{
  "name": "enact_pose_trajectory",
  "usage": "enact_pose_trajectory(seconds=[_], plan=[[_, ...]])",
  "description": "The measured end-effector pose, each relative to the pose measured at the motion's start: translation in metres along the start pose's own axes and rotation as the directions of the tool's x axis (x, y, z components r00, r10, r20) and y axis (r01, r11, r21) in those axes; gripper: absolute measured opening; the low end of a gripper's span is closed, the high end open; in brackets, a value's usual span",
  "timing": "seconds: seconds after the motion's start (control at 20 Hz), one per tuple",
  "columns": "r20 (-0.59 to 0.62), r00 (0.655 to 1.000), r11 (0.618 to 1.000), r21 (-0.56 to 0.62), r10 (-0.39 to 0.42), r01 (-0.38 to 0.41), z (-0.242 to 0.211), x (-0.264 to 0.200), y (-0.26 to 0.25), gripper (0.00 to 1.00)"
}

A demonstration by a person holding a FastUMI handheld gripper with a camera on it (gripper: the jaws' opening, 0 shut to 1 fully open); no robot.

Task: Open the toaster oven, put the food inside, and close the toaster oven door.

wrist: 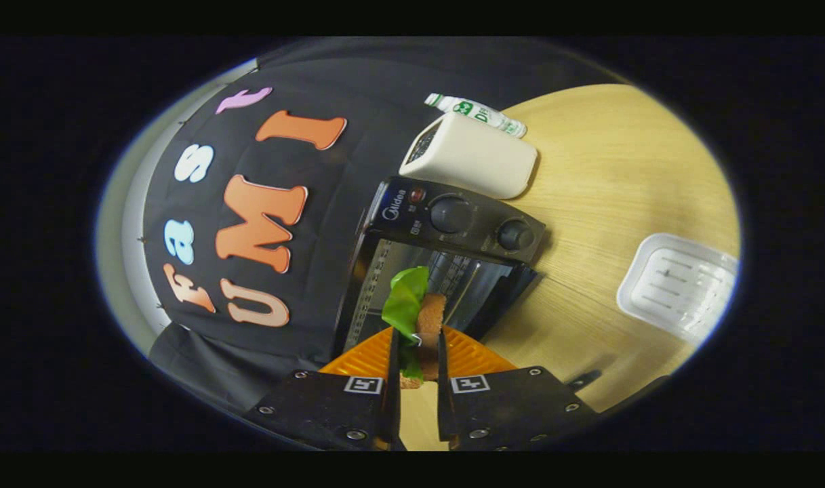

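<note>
Orange ribbed fingers (368, 356) of the gripper (417, 352) are clamped tight on the food (419, 318), a slice of brown bread with a green lettuce leaf sticking out past the tips. Both fingers press its sides, and the gap between them is narrow.

Just beyond the food sits the toaster oven (446, 257), black, with its control panel and two round knobs (483, 224) along one edge. The view is rolled, so the oven appears turned on its side. Its door (500, 291) is swung open, glass catching the light, and the cavity with its wire rack (453, 271) is exposed right ahead of the lettuce. The leaf's tip overlaps the mouth of the cavity in this view; whether it has crossed the front edge I cannot tell.

Beyond the oven's panel side, a cream-white appliance (473, 159) sits near it, and a white bottle (476, 113) lies just behind that. The wooden table (602, 169) spreads wide and bare to that side. A clear plastic tray (680, 285) rests well apart from the oven, near the table's edge.
</note>
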State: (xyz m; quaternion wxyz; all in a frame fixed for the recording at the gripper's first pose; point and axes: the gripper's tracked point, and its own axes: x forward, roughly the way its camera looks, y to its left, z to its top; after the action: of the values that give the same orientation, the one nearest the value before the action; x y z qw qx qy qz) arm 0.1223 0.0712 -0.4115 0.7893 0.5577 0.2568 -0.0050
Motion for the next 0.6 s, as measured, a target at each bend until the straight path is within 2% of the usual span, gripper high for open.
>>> enact_pose_trajectory(seconds=[0.4,0.5,0.6], plan=[[0.09,0.991,0.992,0.089,-0.098,0.09,-0.015,0.052,-0.004,0.22],[0.088,0.988,0.989,0.095,-0.125,0.117,-0.017,0.056,-0.005,0.25],[0.074,0.987,0.986,0.098,-0.143,0.136,-0.021,0.062,-0.002,0.32]])
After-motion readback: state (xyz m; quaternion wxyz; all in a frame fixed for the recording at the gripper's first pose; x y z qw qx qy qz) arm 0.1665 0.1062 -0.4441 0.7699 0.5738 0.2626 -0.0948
